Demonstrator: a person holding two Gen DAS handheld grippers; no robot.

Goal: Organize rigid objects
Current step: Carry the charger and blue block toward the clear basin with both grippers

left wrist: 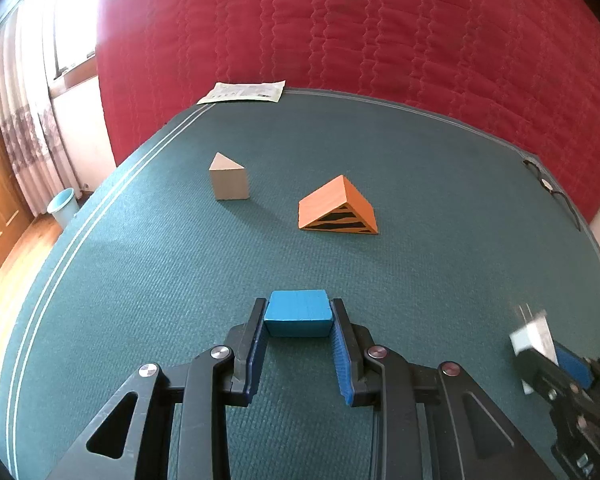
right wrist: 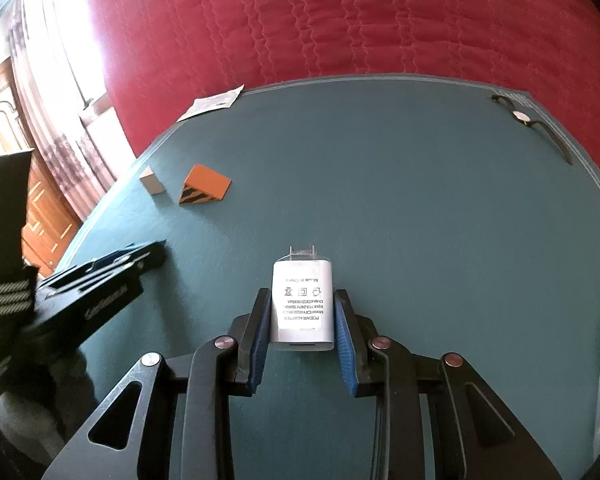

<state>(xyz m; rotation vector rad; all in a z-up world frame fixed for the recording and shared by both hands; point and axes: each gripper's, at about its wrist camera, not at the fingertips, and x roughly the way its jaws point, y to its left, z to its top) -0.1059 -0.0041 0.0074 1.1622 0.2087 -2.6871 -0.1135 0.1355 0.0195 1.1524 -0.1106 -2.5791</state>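
Observation:
My left gripper (left wrist: 298, 308) is shut on a blue block (left wrist: 298, 312) just above the green mat (left wrist: 140, 280). Farther out on the mat stand a plain wooden triangular block (left wrist: 228, 178) and an orange wedge with black stripes (left wrist: 336, 208). My right gripper (right wrist: 303, 304) is shut on a white power adapter (right wrist: 303, 304), its prongs pointing away from me. In the left wrist view the right gripper (left wrist: 536, 340) shows blurred at the right edge with the adapter. In the right wrist view the left gripper (right wrist: 156, 254) sits at the left, with the wooden block (right wrist: 152, 182) and the orange wedge (right wrist: 204, 190) beyond it.
A wristwatch (right wrist: 532, 124) lies near the mat's far right corner, and a white leaflet (left wrist: 244, 92) at its far left corner. A red quilted bedspread (left wrist: 380, 32) rises behind the mat. Left of the mat are a wooden floor and a light blue bin (left wrist: 64, 206).

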